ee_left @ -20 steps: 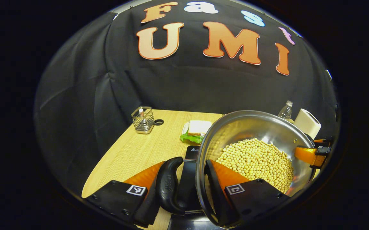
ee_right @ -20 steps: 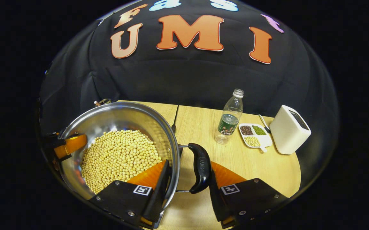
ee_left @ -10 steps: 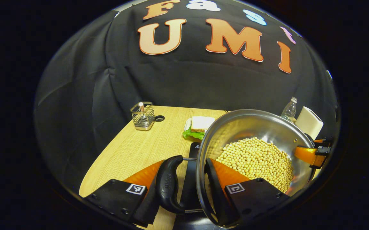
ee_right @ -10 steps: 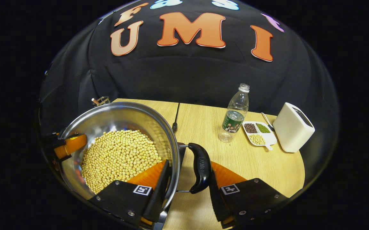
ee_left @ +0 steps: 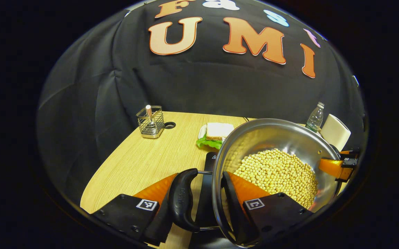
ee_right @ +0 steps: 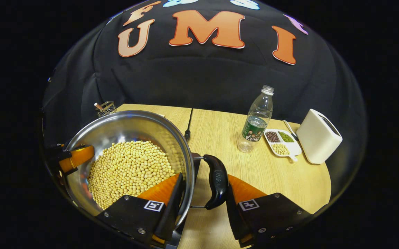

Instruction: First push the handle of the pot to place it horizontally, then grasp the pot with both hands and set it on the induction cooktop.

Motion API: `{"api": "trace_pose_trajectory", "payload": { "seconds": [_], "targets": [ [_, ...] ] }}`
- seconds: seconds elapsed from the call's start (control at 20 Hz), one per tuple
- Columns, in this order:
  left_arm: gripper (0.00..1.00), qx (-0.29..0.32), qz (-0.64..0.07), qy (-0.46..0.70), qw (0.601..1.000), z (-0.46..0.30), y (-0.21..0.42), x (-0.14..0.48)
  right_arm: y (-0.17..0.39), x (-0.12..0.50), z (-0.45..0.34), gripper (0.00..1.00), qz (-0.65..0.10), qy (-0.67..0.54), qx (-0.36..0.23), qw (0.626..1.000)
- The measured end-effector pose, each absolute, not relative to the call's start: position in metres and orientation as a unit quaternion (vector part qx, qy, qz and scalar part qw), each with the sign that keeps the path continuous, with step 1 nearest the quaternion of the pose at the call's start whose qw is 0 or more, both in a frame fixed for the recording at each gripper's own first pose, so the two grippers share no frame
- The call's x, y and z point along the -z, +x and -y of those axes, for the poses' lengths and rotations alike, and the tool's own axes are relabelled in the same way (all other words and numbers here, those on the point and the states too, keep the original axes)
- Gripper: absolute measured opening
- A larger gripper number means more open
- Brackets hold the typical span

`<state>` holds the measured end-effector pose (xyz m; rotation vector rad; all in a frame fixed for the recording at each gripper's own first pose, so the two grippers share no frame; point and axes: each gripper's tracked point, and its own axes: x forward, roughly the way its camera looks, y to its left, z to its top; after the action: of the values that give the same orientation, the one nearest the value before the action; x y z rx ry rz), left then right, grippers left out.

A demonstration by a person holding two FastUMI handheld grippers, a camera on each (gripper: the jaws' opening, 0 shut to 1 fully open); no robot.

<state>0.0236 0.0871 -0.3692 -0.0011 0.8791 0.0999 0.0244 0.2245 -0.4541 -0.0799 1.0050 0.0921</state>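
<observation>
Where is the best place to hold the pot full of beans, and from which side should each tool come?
Grip the pot at its two side handles, one tool from each side. Opposite handles balance the heavy beans, as both tools now do.

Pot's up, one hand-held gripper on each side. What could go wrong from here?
1. The pot is heaped with soybeans; uneven lowering could spill them.
2. Each hand-held gripper, left and right, pinches only a side handle and the wall; the load may slip.
3. It could land off-centre on the induction cooktop.
</observation>
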Motion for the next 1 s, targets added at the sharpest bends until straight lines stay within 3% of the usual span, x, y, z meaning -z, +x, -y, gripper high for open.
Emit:
{"api": "trace_pose_trajectory", "payload": {
  "seconds": [0.4, 0.45, 0.6, 0.8, 0.85, 0.9, 1.0],
  "targets": [
    [0.74, -0.037, -0.425, 0.000, 0.905, -0.087, 0.028, 0.370, 0.021, 0.464, -0.232, 0.65, -0.493, -0.042, -0.040, 0.868],
    [0.73, -0.036, -0.427, -0.001, 0.903, -0.087, 0.028, 0.370, 0.021, 0.464, -0.233, 0.60, -0.495, -0.042, -0.038, 0.867],
    [0.72, -0.037, -0.431, -0.011, 0.901, -0.089, 0.031, 0.368, 0.022, 0.463, -0.235, 0.64, -0.497, -0.038, -0.034, 0.866],
    [0.78, -0.044, -0.436, -0.004, 0.899, -0.090, 0.032, 0.371, 0.020, 0.462, -0.239, 0.67, -0.501, -0.026, -0.034, 0.864],
    [0.83, -0.051, -0.436, 0.004, 0.898, -0.090, 0.034, 0.370, 0.023, 0.460, -0.237, 0.65, -0.488, -0.034, -0.039, 0.871],
    [0.85, -0.055, -0.436, 0.012, 0.898, -0.092, 0.033, 0.371, 0.029, 0.451, -0.233, 0.74, -0.467, -0.052, -0.042, 0.882],
    [0.94, -0.063, -0.426, 0.019, 0.902, -0.093, 0.037, 0.366, 0.038, 0.427, -0.228, 0.79, -0.425, -0.076, -0.045, 0.901]
  ]
}}
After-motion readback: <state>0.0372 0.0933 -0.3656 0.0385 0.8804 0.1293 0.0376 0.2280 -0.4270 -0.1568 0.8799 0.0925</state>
